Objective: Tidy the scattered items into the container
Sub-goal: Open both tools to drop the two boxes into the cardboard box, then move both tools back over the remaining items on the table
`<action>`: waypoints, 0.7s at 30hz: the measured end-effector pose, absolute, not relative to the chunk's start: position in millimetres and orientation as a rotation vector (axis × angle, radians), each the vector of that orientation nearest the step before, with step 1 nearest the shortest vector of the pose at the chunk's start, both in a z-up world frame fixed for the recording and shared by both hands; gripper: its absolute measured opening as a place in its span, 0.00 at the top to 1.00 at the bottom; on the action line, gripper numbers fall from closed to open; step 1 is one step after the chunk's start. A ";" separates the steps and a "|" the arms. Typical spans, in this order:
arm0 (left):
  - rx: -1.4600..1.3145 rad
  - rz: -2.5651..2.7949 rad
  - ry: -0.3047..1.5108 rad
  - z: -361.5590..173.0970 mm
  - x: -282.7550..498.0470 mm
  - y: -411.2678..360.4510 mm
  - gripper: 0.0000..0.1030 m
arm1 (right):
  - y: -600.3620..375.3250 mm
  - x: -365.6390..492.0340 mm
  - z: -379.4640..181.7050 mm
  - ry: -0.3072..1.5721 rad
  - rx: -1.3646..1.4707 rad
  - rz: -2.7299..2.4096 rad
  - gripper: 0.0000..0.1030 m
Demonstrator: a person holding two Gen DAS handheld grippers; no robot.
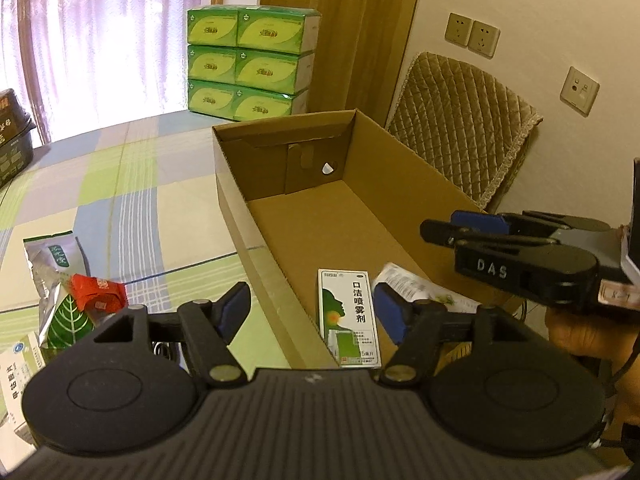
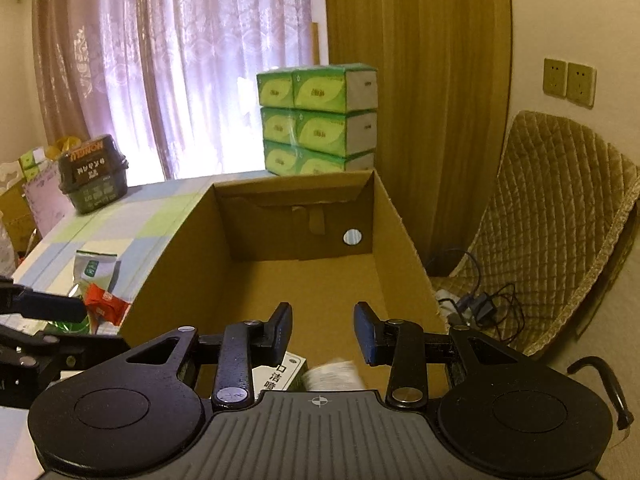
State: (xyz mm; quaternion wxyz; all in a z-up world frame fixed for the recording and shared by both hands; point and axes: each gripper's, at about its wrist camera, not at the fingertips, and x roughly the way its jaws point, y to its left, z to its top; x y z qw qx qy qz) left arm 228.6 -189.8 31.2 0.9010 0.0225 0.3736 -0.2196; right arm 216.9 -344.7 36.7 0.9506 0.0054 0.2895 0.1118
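Observation:
An open cardboard box (image 1: 256, 240) stands on the checked tablecloth. On its floor lie a white-green spray carton (image 1: 349, 316) and a white packet (image 1: 404, 282). My left gripper (image 1: 313, 312) is open and empty, straddling the box's near left wall. My right gripper (image 1: 438, 232) reaches in from the right over the box. In the right wrist view the right gripper (image 2: 322, 336) is open and empty above the box (image 2: 180, 264), with the carton (image 2: 280, 372) and packet (image 2: 336, 372) below it. Left of the box lie a silver-green pouch (image 1: 56, 254), a red packet (image 1: 100, 296) and a leaf-print pouch (image 1: 66, 322).
A white carton (image 1: 16, 380) lies at the near left. Green tissue packs (image 1: 248, 64) are stacked behind the box. A dark tub (image 2: 94, 178) sits at the table's far left. A quilted chair (image 2: 552, 220) with cables (image 2: 480, 304) stands to the right, by the wall.

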 end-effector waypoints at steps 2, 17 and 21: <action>0.042 -0.448 0.772 31.6 223.9 -185.4 0.35 | -346.4 211.5 39.8 0.581 0.023 0.225 0.60; -0.007 -0.358 0.800 29.8 164.4 -125.1 0.28 | -315.8 117.9 57.6 0.541 0.099 0.283 0.60; -0.020 -0.320 0.805 29.1 144.6 -101.1 0.27 | -295.8 95.2 60.6 0.558 0.106 0.329 0.60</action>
